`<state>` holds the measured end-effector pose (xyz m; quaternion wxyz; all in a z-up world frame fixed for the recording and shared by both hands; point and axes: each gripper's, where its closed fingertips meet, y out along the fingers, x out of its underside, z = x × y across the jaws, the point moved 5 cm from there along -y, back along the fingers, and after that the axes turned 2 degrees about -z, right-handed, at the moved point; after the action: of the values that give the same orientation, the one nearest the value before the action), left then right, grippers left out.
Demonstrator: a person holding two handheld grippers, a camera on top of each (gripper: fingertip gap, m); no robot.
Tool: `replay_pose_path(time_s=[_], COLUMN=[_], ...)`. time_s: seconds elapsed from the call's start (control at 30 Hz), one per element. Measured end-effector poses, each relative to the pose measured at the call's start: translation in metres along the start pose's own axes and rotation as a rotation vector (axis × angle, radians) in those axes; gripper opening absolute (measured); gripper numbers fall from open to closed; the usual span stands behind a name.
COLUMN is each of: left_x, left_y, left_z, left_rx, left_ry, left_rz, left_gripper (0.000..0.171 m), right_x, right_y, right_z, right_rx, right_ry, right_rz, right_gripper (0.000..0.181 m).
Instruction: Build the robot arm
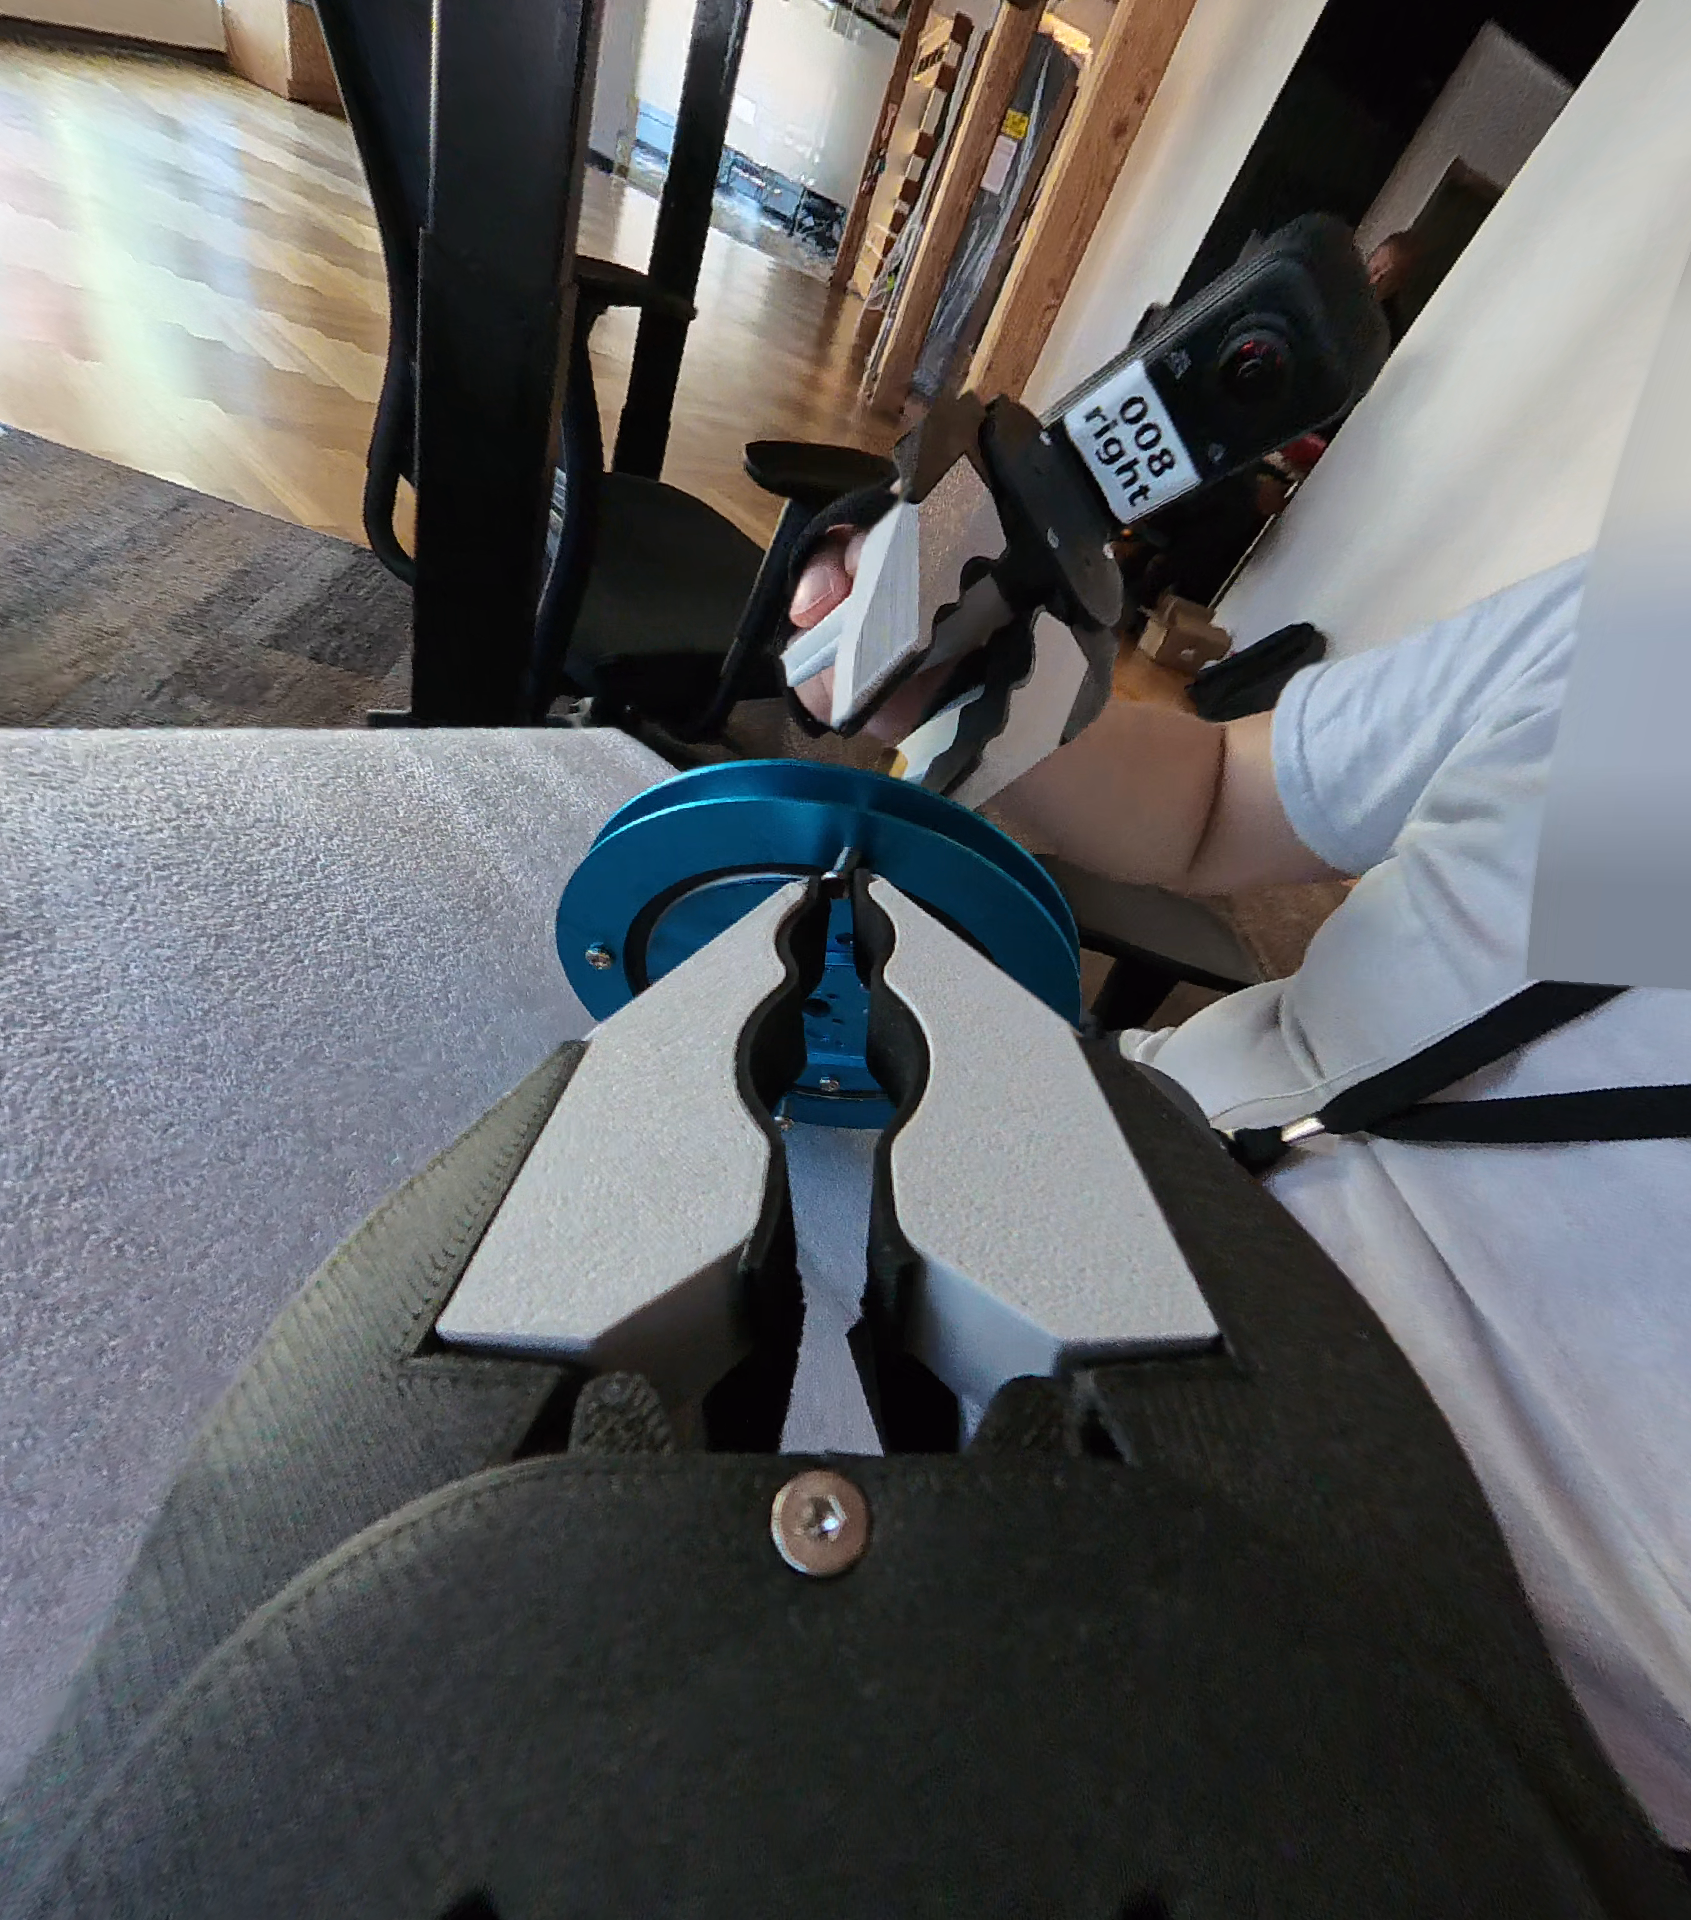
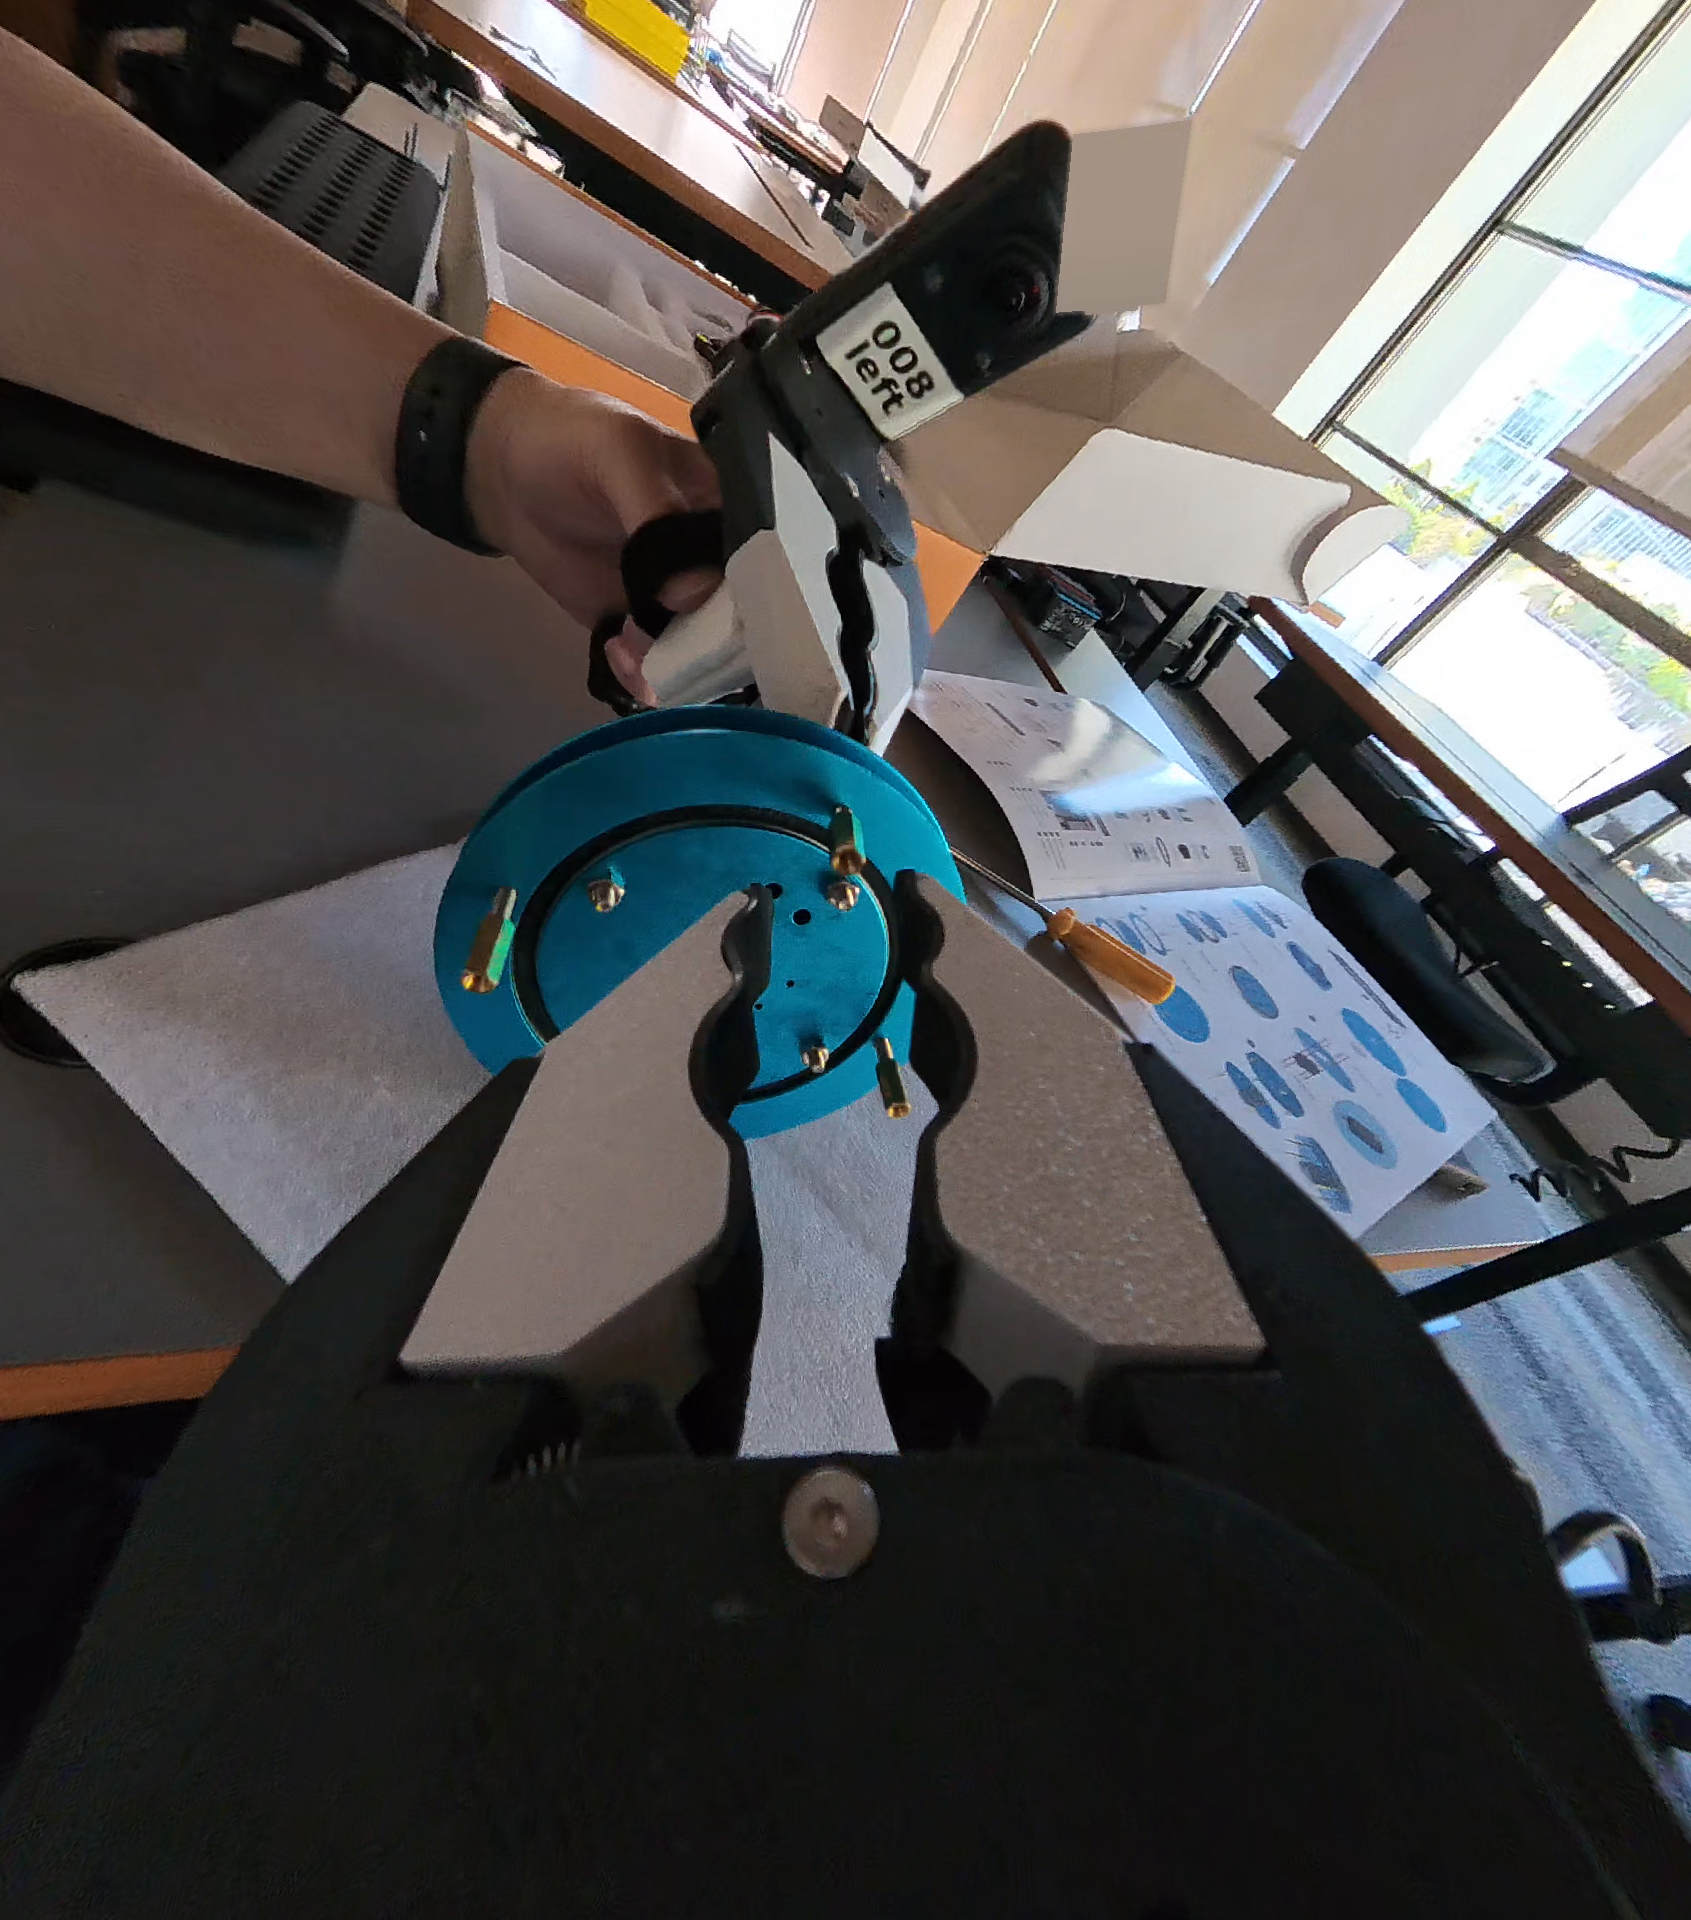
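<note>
Plainly, I have both grippers at one object: a blue anodised metal disc (image 2: 612, 790), made of two round plates with a groove between them, standing on edge and tilted on a white foam sheet (image 2: 301, 1060) that lies on the grey worktop (image 2: 145, 727).

The left gripper (image 1: 841, 888) comes down on the disc's upper rim; its jaws are drawn almost together there and appear to pinch the rim, with a small dark piece between the tips that I cannot identify; I judge this grip is what keeps the disc upright.

The right gripper (image 2: 825, 894) faces the disc's flat side with its jaws apart and nothing between them; one tip sits over the small holes of the inner plate, the other just at the black ring around that plate; I cannot tell whether either tip touches the metal.

Several short brass standoffs (image 2: 488, 940) stick out of that face, some on the outer ring, some on the inner plate.

Beside the disc, on the worktop, lie a thin screwdriver with an orange handle (image 2: 1116, 961) and a printed sheet of diagrams (image 2: 1288, 1018), the screwdriver resting partly on the sheet; an open white cardboard box (image 2: 1184, 436) stands behind the left gripper.
</note>
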<state>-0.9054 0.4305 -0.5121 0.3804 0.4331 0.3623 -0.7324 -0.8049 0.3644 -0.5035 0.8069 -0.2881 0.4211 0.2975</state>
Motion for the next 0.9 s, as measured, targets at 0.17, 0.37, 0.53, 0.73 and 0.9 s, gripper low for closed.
replay_pose_path(time_s=[0.17,0.37,0.53,0.73,0.9], left_x=[0.004,0.007,0.008,0.009,0.01], left_y=[-0.008,-0.012,-0.011,-0.012,-0.013], left_z=[-0.01,-0.017,-0.017,-0.019,-0.021], left_rx=[0.058,0.108,0.16,0.207,0.228], left_ry=[-0.086,-0.154,-0.188,-0.227,-0.25], left_rz=[0.038,0.074,0.094,0.116,0.126], left_gripper=[0.003,0.003,0.003,0.003,0.002], right_x=[-0.002,-0.001,0.003,0.003,0.003], right_y=[0.006,0.014,0.022,0.028,0.033], right_z=[0.008,0.011,0.01,0.009,0.008], right_rx=[-0.019,-0.061,-0.078,-0.106,-0.128], right_ry=[0.066,0.09,0.104,0.155,0.156], right_rz=[0.083,0.142,0.177,0.276,0.33], right_gripper=[0.015,0.014,0.013,0.007,0.009])
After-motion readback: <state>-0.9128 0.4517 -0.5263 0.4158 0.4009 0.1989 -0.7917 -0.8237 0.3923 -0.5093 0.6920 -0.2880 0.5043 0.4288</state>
